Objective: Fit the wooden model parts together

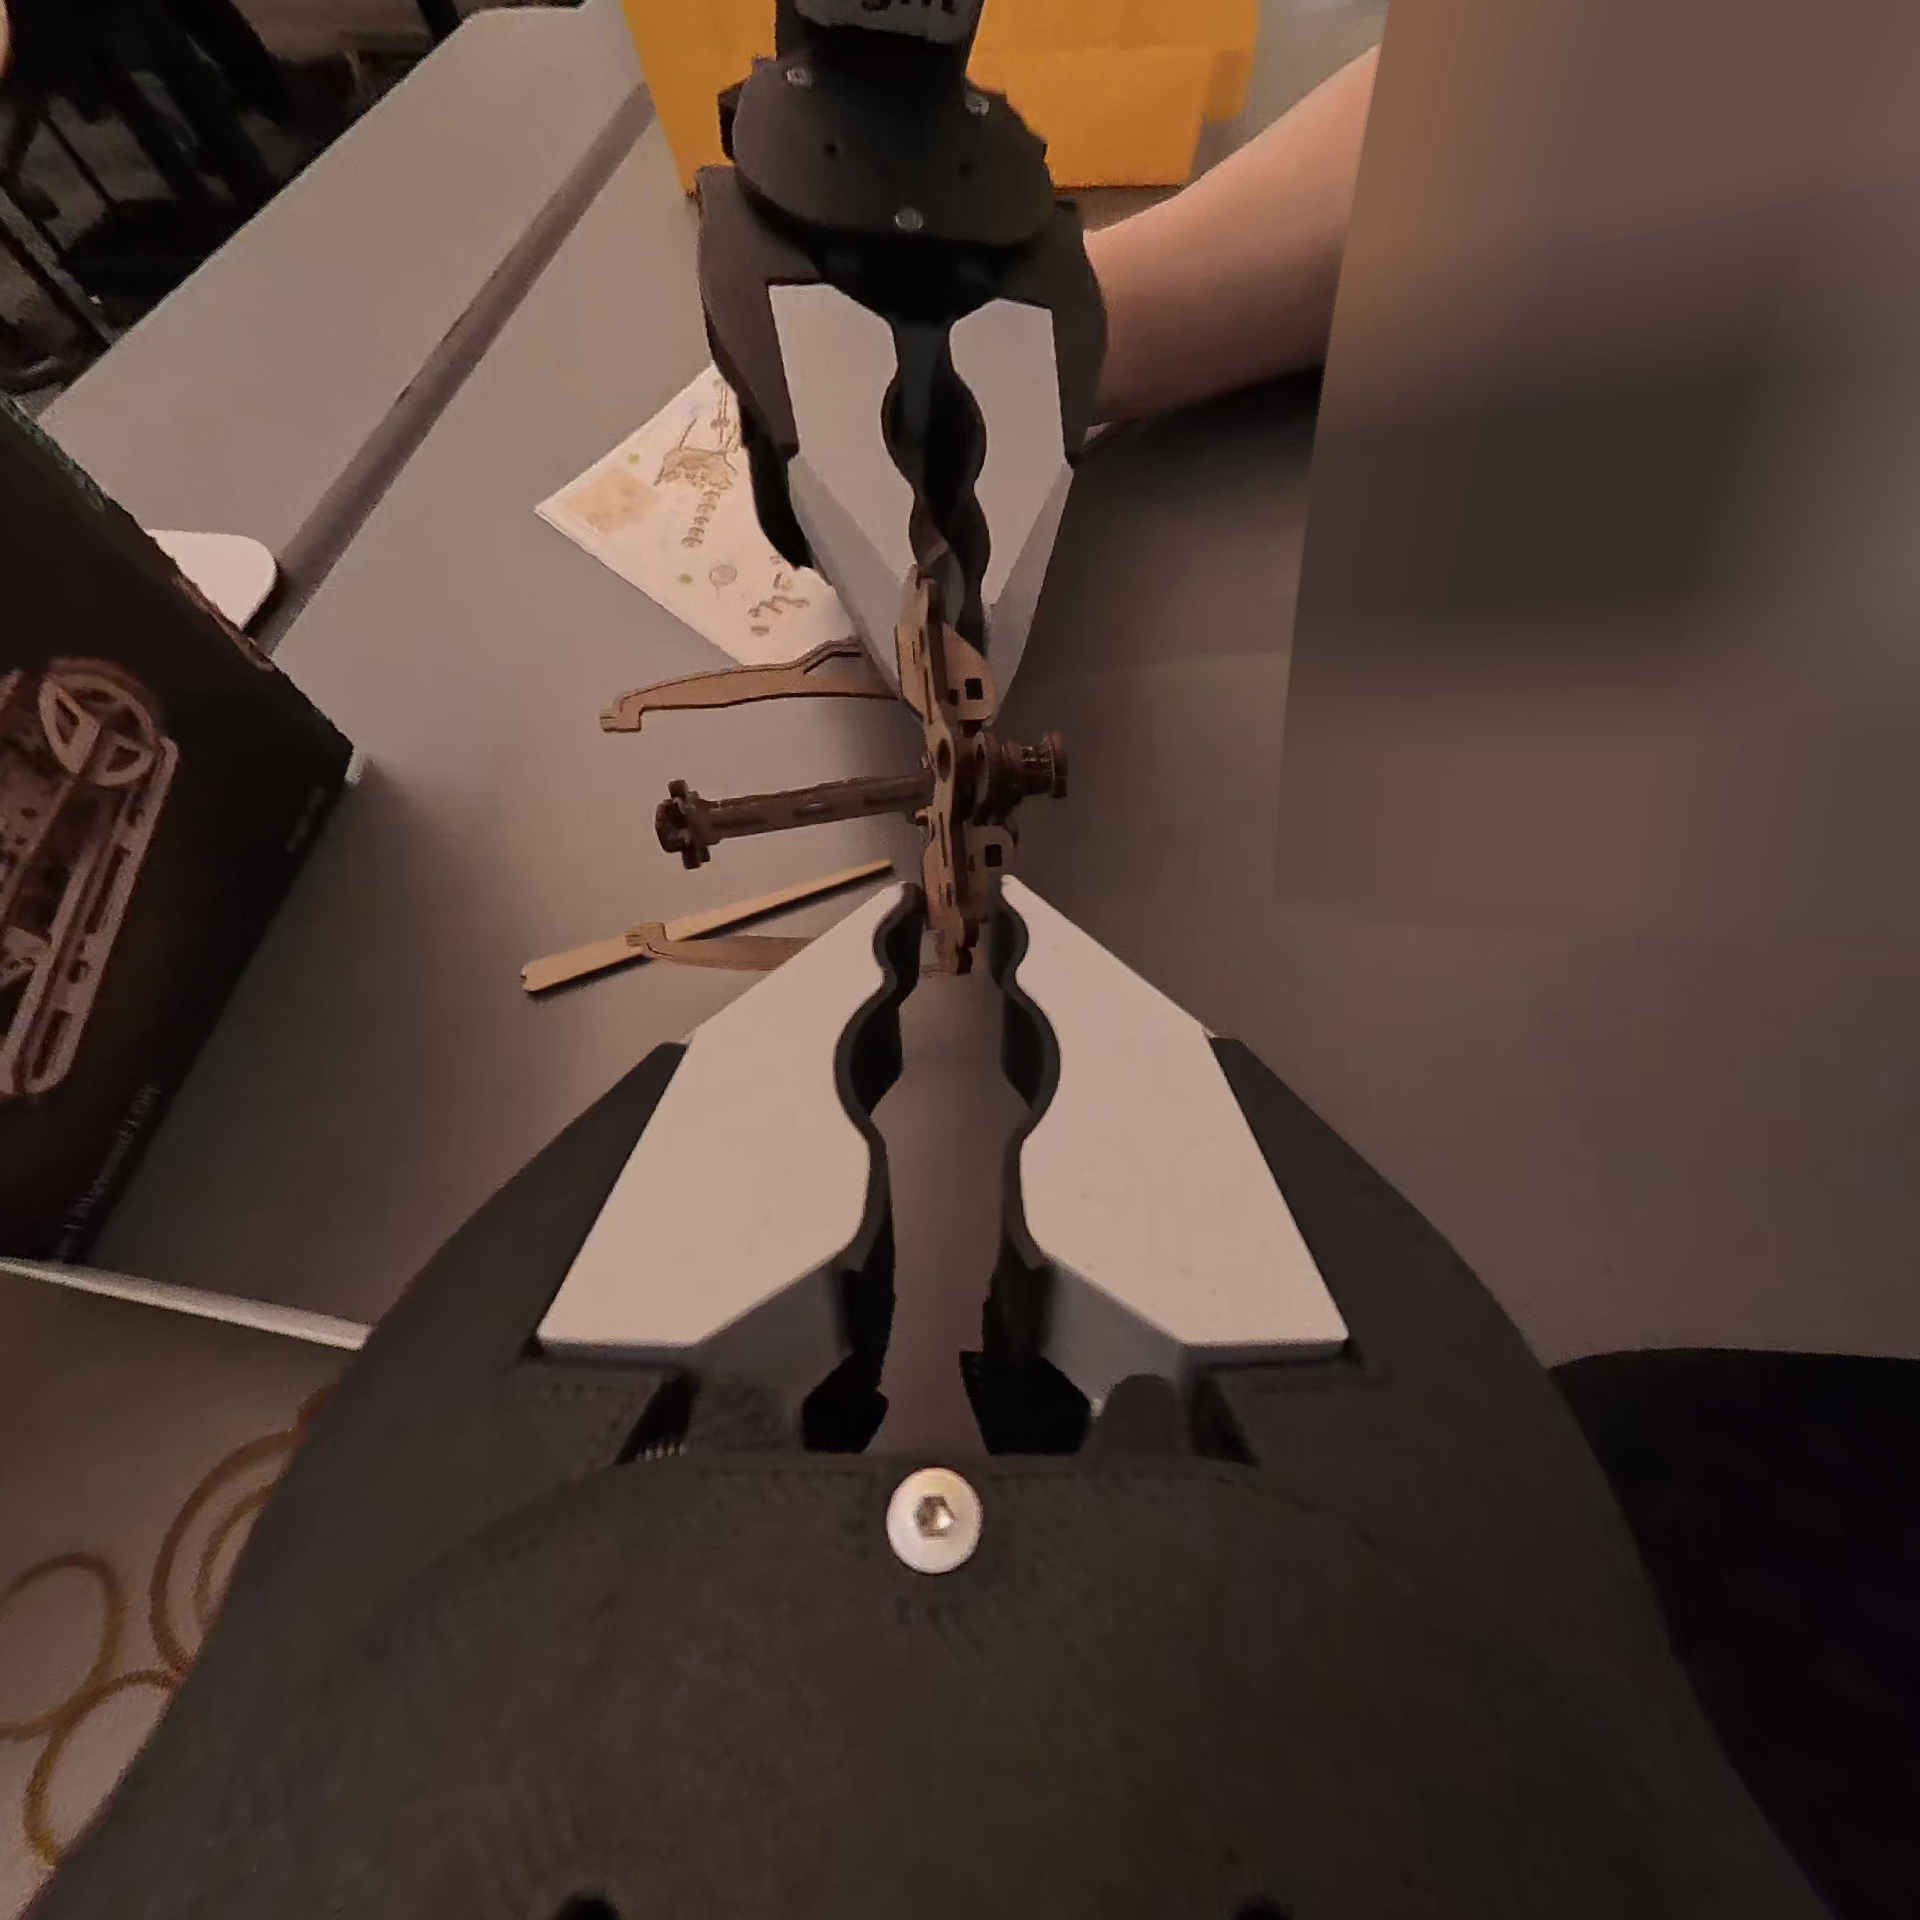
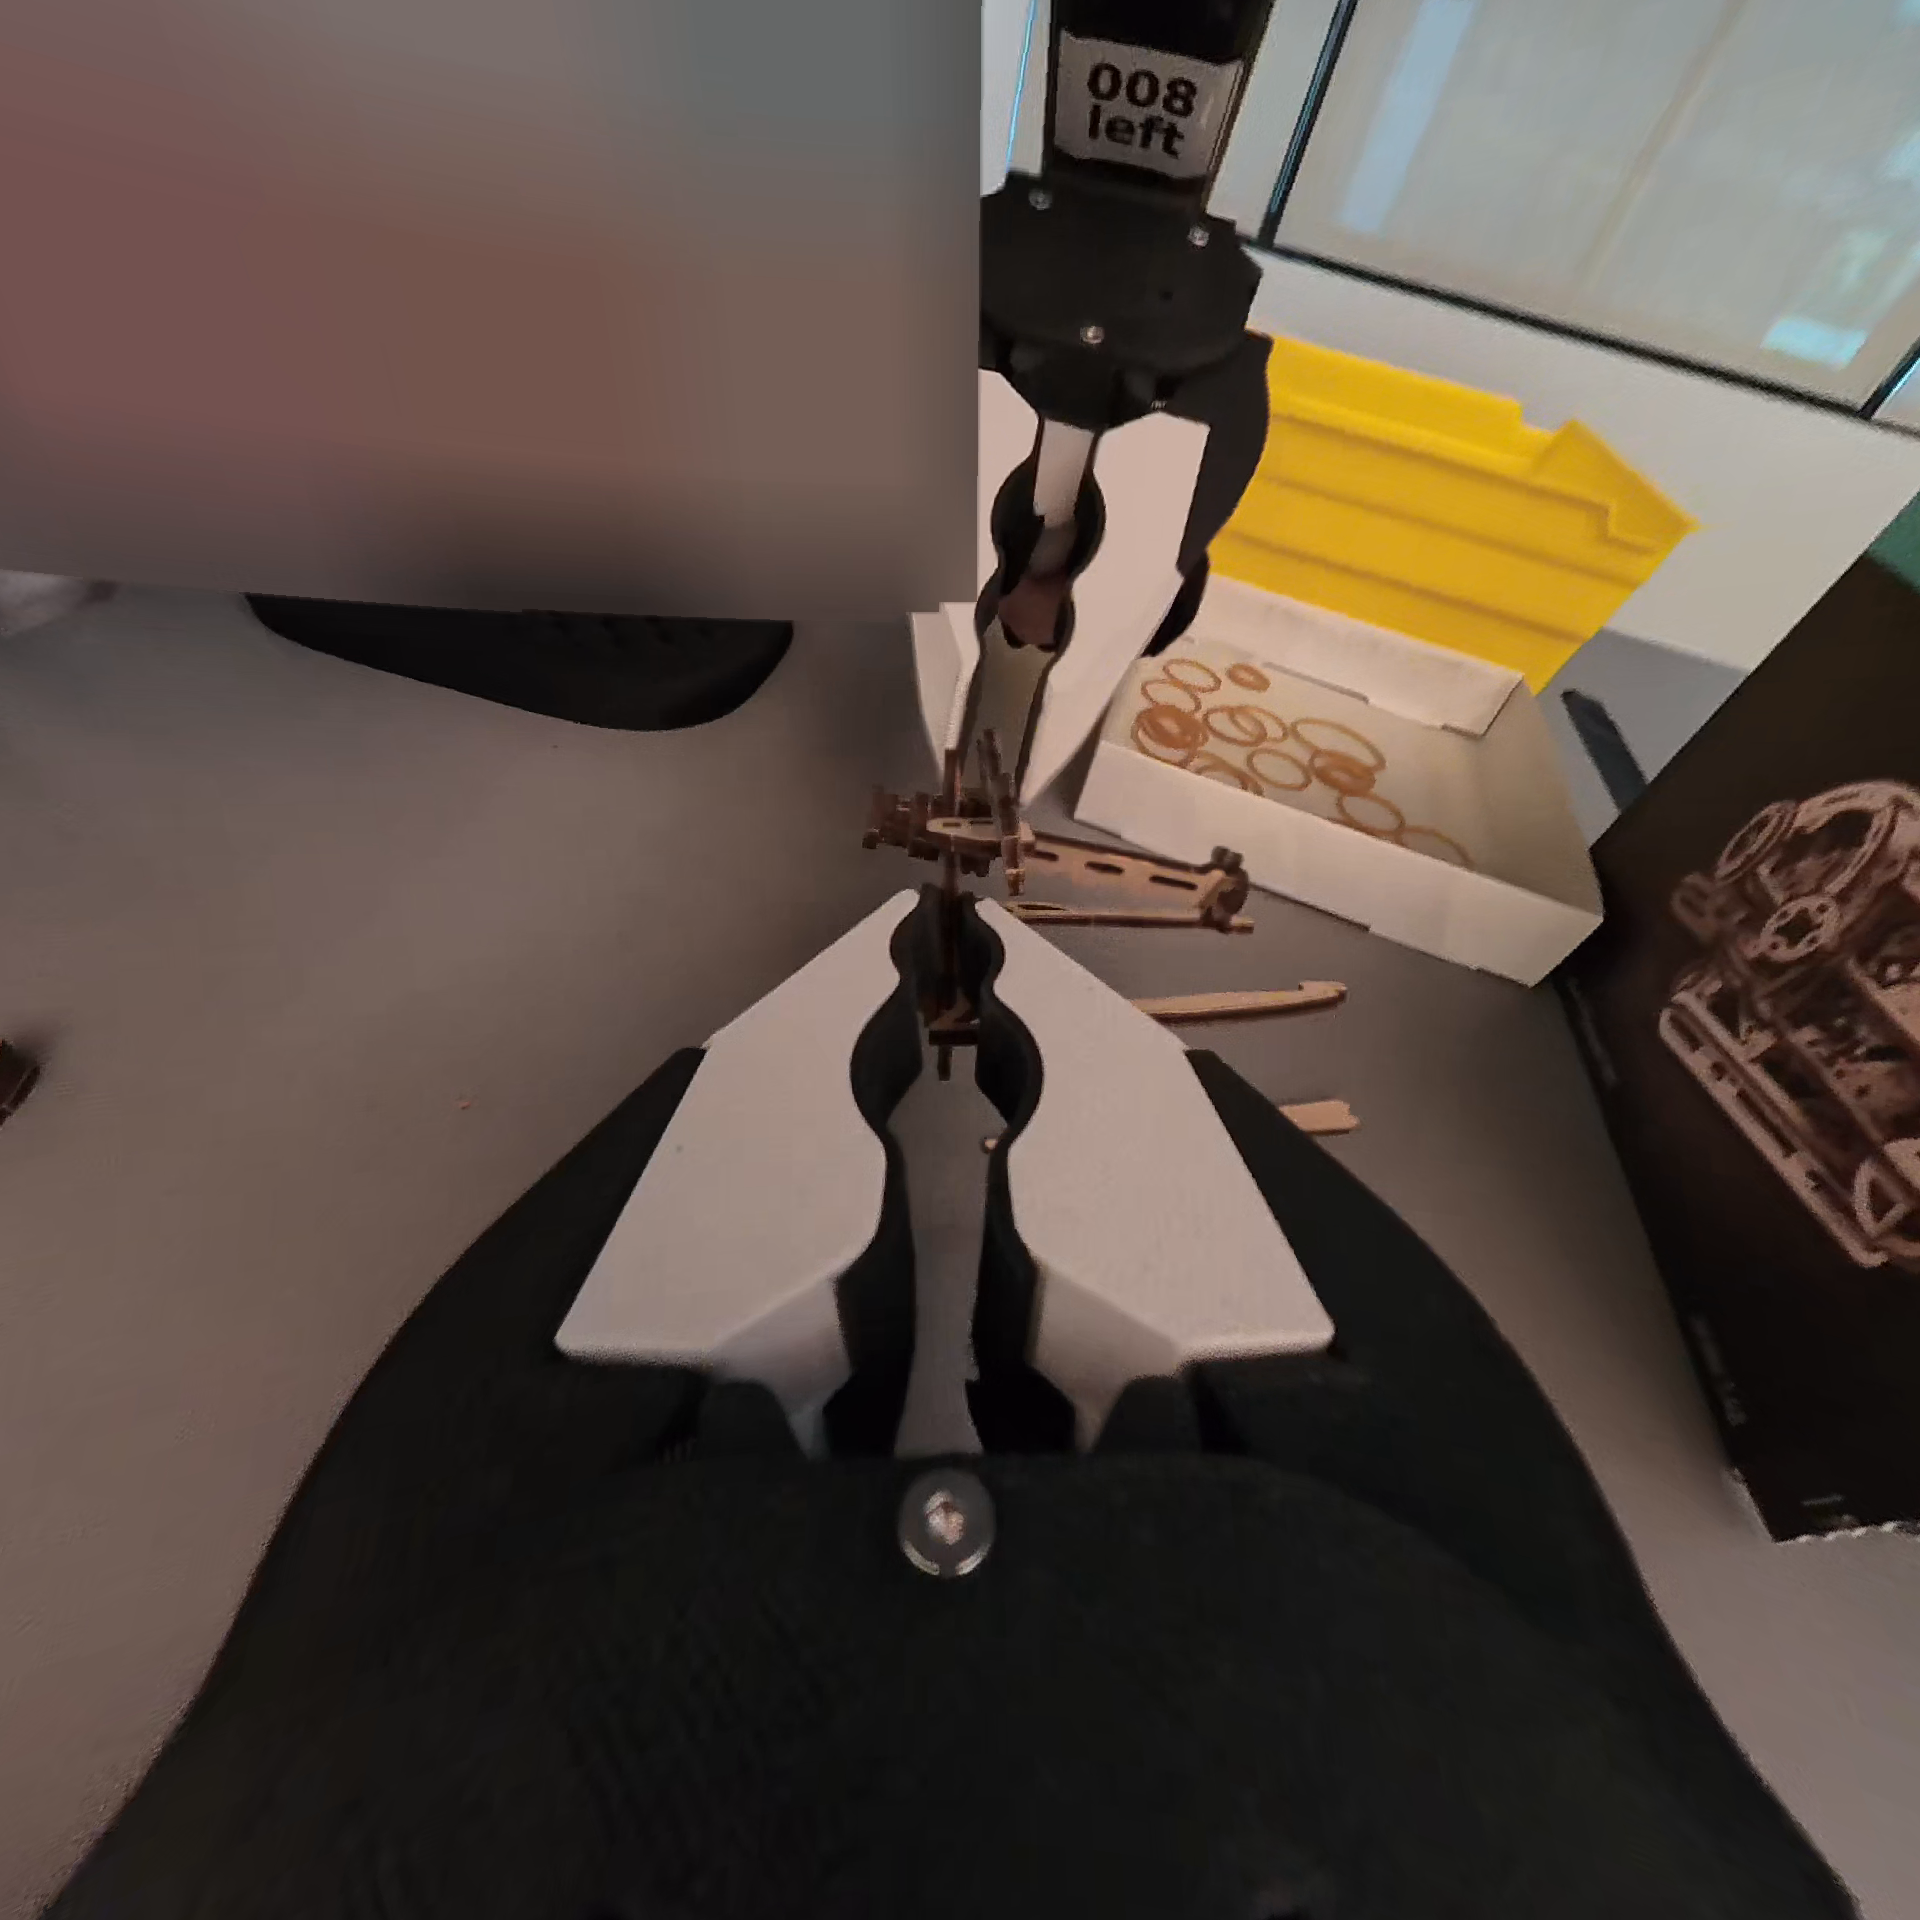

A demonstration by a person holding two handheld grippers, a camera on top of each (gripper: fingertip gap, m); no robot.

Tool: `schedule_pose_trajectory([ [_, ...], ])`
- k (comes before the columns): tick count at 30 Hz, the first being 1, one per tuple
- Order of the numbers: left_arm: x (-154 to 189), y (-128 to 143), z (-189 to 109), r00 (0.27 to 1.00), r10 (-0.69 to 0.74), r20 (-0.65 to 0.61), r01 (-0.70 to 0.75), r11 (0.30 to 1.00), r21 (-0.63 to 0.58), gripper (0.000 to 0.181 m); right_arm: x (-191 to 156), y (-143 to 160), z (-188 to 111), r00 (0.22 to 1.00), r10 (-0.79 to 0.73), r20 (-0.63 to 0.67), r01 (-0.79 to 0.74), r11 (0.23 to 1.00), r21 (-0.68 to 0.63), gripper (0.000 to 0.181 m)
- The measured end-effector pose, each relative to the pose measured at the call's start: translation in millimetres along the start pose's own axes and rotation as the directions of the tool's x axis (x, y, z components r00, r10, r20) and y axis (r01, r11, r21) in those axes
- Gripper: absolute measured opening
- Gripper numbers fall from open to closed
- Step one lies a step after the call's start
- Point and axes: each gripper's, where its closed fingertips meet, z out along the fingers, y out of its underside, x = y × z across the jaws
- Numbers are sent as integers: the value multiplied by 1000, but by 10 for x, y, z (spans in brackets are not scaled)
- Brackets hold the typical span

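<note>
Both tongs pinch the same wooden piece from opposite ends, in mid-air at frame centre

In the left wrist view we hold the wooden assembly (image 1: pixel 951 790) with our left gripper (image 1: pixel 961 914) narrowed onto its lower edge, while the right gripper (image 1: pixel 951 592) comes down from the top of the frame and is clamped on its upper edge; the flat plate stands on edge between them, and its rod (image 1: pixel 800 810) sticks out sideways toward the left of the frame, so we judge any push must run along that rod. Loose wooden strips (image 1: pixel 717 935) lie on the grey table (image 1: pixel 468 644) just below. In the right wrist view the white tray (image 2: pixel 1340 862), right of centre, holds rubber bands (image 2: pixel 1278 748); the yellow bin (image 2: pixel 1455 520) behind shows no contents
</note>
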Motion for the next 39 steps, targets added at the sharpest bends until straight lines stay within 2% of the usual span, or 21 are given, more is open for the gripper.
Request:
schedule_pose_trajectory([
  [6,40,-136,-83,999,47,17,-48,999,21,5,-6,-67,-35,998,-68,-17,69,997,25,1],
  [12,22,-108,-53,999,19,32,-18,1000,-12,1,-26,-64,-50,1000,13,19,-14,999,34,1],
  [15,14,-28,6,998,-51,22,52,997,-56,5,-18,-31,-41,992,115,54,-116,993,25,1],
  [19,-40,93,93,988,-148,36,150,984,-96,0,54,71,-30,952,294,81,-293,956,-25,1],
  [22,-47,122,115,958,-287,1,285,954,-90,0,83,97,-28,930,355,93,-353,935,-39,1],
  [26,-112,175,121,913,-409,-7,407,910,-74,0,206,134,-67,917,398,27,-397,917,-29,22],
  [29,-144,202,126,892,-452,7,451,890,-72,0,257,179,-131,924,380,-32,-381,924,-43,26],
  [33,-180,239,139,875,-481,56,484,871,-85,1,308,121,-197,950,275,-145,-290,953,-90,26],
  [36,-170,214,150,880,-471,69,475,876,-81,1,280,63,-179,963,187,-193,-221,960,-173,27],
  [39,-192,219,136,892,-441,97,449,889,-89,4,282,59,-162,954,177,-241,-230,950,-211,28],
])
